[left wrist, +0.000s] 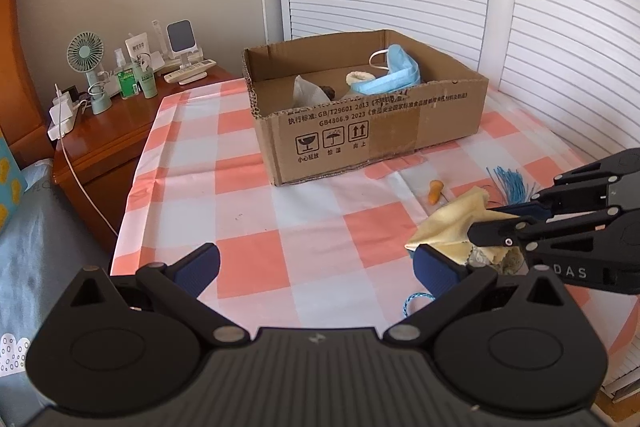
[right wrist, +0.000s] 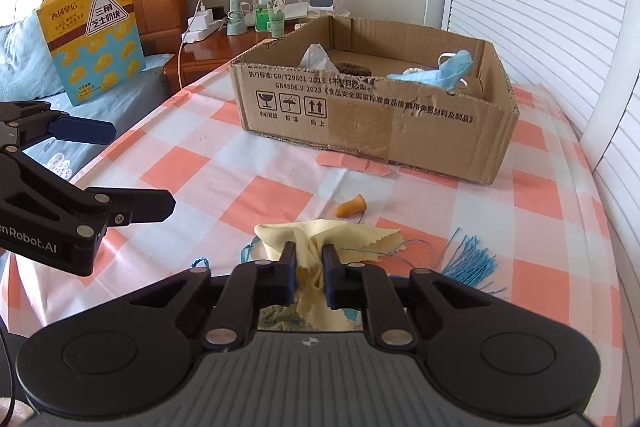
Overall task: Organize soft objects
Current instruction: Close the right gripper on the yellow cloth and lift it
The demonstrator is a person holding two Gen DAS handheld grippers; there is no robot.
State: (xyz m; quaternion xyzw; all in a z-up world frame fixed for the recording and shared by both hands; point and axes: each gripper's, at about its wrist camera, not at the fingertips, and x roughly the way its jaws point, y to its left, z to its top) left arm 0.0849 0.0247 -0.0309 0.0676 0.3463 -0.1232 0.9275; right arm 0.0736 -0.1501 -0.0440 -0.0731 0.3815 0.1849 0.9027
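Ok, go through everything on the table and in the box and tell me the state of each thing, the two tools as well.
Left tool: open, empty.
Right tool: shut on yellow cloth.
Yellow cloth: bunched, pinched.
Cardboard box: open-topped, upright.
Face mask: in box, crumpled.
Orange earplug: loose on tablecloth.
Blue tassel: loose on tablecloth.
Pink plaster: flat, by box front.

The yellow cloth (right wrist: 316, 239) looked soft and matt, its edges pinked. The cardboard box (right wrist: 400, 123) was rough, creased brown paperboard, patched with smooth tape. The checked tablecloth (left wrist: 280, 227) seemed thin, wrinkled fabric. The nightstand (left wrist: 116, 127) was glossy varnished wood. The right gripper (right wrist: 310, 255) was matt black plastic.
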